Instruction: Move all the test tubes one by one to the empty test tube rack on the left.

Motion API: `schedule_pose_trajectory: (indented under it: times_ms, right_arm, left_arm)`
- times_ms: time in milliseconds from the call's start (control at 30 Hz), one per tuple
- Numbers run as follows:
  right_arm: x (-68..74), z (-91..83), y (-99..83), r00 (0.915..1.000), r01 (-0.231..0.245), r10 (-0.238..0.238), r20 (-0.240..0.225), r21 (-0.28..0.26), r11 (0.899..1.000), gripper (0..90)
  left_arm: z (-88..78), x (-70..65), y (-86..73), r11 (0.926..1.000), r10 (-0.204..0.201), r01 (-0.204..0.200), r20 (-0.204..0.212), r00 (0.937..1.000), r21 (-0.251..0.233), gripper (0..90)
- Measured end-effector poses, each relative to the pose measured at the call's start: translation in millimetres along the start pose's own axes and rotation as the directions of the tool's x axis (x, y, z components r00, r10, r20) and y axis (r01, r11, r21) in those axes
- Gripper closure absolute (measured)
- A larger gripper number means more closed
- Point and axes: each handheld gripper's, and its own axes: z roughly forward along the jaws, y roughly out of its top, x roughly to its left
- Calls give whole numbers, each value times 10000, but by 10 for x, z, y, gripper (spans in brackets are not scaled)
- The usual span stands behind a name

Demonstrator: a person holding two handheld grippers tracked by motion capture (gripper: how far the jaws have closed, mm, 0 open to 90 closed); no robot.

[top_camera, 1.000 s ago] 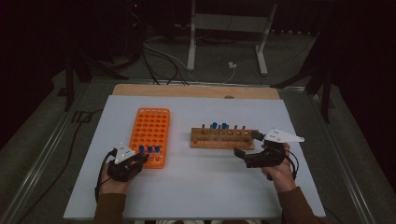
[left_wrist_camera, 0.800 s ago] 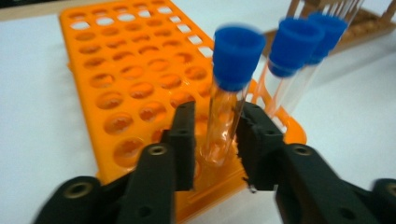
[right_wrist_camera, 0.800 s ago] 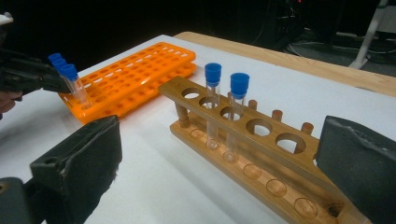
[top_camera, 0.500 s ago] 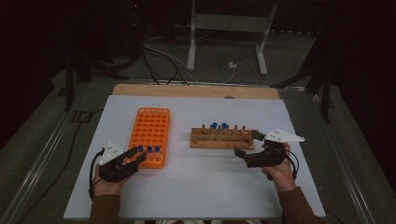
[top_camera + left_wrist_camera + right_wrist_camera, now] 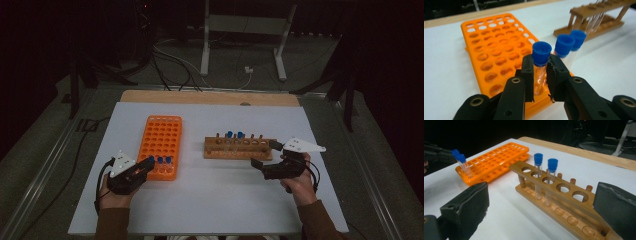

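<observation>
Tube base hidden in orange rack (image 5: 499,57); left gripper (image 5: 539,72), low and level, just clamped blue-capped test tube (image 5: 540,62); right gripper (image 5: 541,202) agape.

No readable text, label, brand, number or sign appears anywhere in these views. The orange tube rack (image 5: 499,52), the blue-capped tube (image 5: 540,60) between the left jaws, the wooden rack (image 5: 559,202) ahead of the right jaws, and the white table (image 5: 225,195) all carry blank, unmarked surfaces.
</observation>
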Motion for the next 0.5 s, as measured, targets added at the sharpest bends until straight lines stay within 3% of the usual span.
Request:
schedule_pose_trajectory:
  times_ms: [233, 333, 500]
  right_arm:
    - [4, -2, 0, 10000, 14, -14, 1, -13, 10000, 5]
    - [-6, -14, 3, 10000, -6, 6, 17, -34, 10000, 5]
    - [-18, -18, 2, 10000, -39, 39, 6, -60, 10000, 5]
  left_arm:
    - [-6, 15, -18, 9999, -156, 156, 120, 9998, 25, 775]
    - [-45, 38, -22, 9991, -340, 346, 231, 9992, -256, 721]
    - [-123, 25, 24, 9923, -472, 539, 615, 9970, -1114, 595]
